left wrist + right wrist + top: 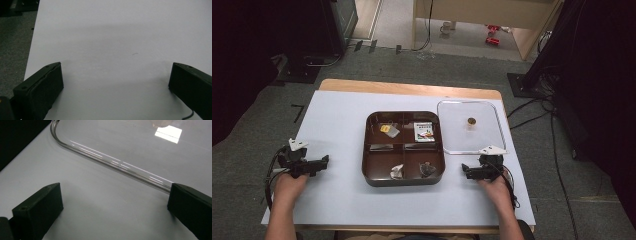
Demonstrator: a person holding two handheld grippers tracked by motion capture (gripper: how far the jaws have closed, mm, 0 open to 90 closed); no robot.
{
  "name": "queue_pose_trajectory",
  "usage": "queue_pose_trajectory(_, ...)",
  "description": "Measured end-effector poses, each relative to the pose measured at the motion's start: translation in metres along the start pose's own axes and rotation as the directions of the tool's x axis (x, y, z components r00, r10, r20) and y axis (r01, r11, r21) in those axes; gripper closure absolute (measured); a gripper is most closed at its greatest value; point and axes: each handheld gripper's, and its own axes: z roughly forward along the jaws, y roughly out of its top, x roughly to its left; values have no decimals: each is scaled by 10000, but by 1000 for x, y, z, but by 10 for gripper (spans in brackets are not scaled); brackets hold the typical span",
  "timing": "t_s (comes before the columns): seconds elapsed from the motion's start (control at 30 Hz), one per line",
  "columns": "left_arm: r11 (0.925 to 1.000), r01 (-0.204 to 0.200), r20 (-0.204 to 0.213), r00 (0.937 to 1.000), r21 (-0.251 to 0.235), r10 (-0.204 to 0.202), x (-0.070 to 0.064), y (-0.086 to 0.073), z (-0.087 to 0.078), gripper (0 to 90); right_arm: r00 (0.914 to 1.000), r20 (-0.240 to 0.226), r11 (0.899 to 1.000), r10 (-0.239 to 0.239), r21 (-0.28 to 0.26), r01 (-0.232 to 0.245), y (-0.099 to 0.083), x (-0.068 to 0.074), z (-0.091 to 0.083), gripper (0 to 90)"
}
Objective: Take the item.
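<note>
Left gripper (323,161) and right gripper (466,170), jaws spread wide and empty, flank a brown four-compartment plastic tray (369,172); a clear square lid (140,152) lies just ahead of the right gripper.

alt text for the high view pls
A brown four-compartment tray holding small items sits mid-table, a clear lid beside it. The left gripper and right gripper, both open, rest on the white table cover either side.

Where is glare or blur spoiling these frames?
Right gripper view: a bright window-like reflection and streaks on the clear lid. Left gripper view: soft shadow across the white sheet, jaws slightly soft. High view: dim, dark corners; tray contents too small to identify.
</note>
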Motion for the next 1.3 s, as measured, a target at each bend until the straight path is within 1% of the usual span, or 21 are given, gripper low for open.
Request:
queue_pose_trajectory(1.0,10000,0,-4,10000,0,0,0,0,0,0,10000,13,10000,7,18,-7,0,0,0,0)
queue_pose_trajectory(1.1,10000,-21,7,10000,81,21,0,1,0,0,10000,12,10000,7,16,-7,0,0,0,0)
queue_pose_trajectory(1.17,9995,-26,57,10000,309,24,1,4,0,0,10000,13,10000,8,15,-8,0,0,0,0)
queue_pose_trajectory(1.23,9979,-139,154,9998,627,129,2,8,-1,2,10000,9,10000,13,17,-13,0,0,0,0)
queue_pose_trajectory(1.3,9940,-377,343,9988,1029,343,2,12,-2,2,10000,11,10000,9,17,-9,0,0,0,0)
